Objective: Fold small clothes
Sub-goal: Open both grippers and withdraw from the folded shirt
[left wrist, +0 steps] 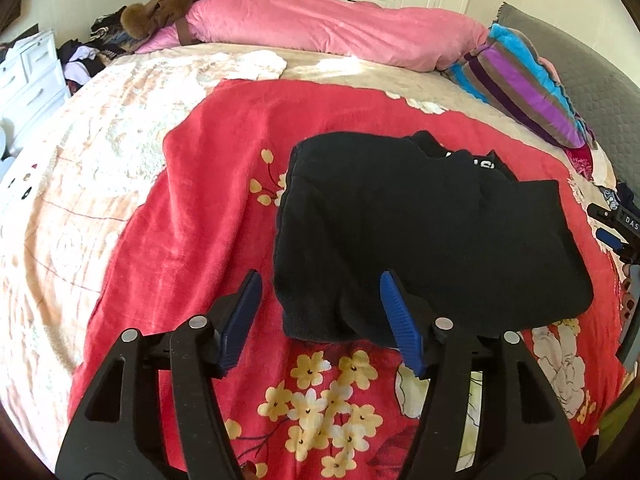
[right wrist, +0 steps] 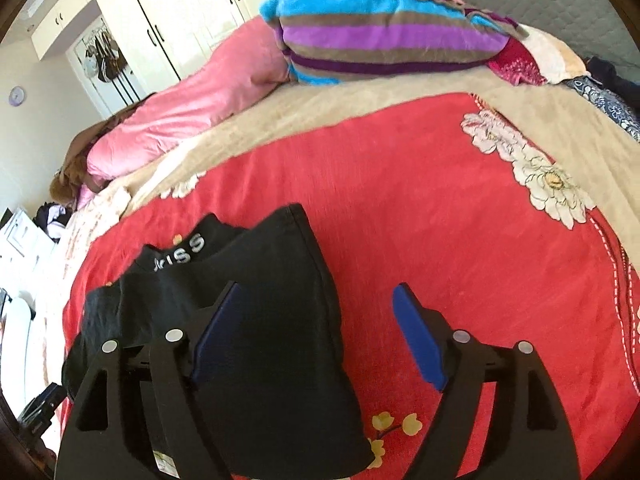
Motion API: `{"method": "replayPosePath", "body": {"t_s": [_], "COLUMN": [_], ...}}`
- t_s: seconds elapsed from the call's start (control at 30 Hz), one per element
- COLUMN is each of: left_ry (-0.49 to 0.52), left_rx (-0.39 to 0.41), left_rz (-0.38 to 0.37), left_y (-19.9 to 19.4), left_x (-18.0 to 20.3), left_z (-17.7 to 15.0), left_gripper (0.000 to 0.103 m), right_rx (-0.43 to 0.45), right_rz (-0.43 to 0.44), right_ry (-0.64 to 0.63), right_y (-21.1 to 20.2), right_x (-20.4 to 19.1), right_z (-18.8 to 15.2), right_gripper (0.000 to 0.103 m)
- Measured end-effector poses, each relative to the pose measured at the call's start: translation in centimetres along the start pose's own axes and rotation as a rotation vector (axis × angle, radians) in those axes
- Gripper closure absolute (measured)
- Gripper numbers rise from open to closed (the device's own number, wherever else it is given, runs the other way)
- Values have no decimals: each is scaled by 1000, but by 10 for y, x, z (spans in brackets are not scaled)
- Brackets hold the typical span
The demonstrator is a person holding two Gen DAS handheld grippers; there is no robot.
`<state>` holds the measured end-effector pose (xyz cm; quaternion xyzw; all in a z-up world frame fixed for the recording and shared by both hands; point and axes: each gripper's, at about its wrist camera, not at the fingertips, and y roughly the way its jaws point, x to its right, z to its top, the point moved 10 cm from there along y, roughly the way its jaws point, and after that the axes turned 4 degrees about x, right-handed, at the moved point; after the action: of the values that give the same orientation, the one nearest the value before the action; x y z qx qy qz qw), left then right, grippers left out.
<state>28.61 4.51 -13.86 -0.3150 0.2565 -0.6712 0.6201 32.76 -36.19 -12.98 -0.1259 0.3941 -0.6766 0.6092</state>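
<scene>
A small black garment (left wrist: 420, 232) with white lettering at its collar lies folded on a red flowered blanket (left wrist: 200, 200). My left gripper (left wrist: 320, 280) is open, hovering over the garment's near left corner, holding nothing. In the right wrist view the same garment (right wrist: 276, 320) lies at lower left, lettering toward the far side. My right gripper (right wrist: 316, 294) is open and empty above the garment's right edge, its left finger over the cloth, its right finger over the red blanket (right wrist: 440, 220). The right gripper's body shows at the left wrist view's right edge (left wrist: 618, 224).
A pink quilt (left wrist: 320, 28) lies rolled along the bed's far side. A striped blue, purple and brown blanket (left wrist: 524, 80) sits at the far right, also in the right wrist view (right wrist: 380, 36). A white dresser (left wrist: 28, 76) and piled clothes stand left of the bed.
</scene>
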Motion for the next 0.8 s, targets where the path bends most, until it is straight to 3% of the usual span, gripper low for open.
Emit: {"method": "replayPosePath", "body": {"t_s": [0.27,0.37,0.4,0.47,0.67,0.8], "left_ry": [22,28,31,35,16,-3], "left_rx": [30,32,34,41,53,62], "left_rz": [12,18,26,33,44,58], "left_y": [-17,-21,-23,-26,-33,-38], "left_x": [4,4,3,2,-7,-21], "left_z": [7,7,8,9,11,14], "left_gripper": [18,14,10,10,9,9], "right_rx": [35,53,58,78,116,125], "right_rz": [8,18,28,37,78,93], "right_ry": [30,31,35,53,56,-18], "right_y": [-15,-23,-26,-33,-56,-64], "right_x": [-3,-9,-11,-14,-34,-62], "right_z": [5,8,9,11,13,9], "right_gripper": [26,26,20,5,5,5]}}
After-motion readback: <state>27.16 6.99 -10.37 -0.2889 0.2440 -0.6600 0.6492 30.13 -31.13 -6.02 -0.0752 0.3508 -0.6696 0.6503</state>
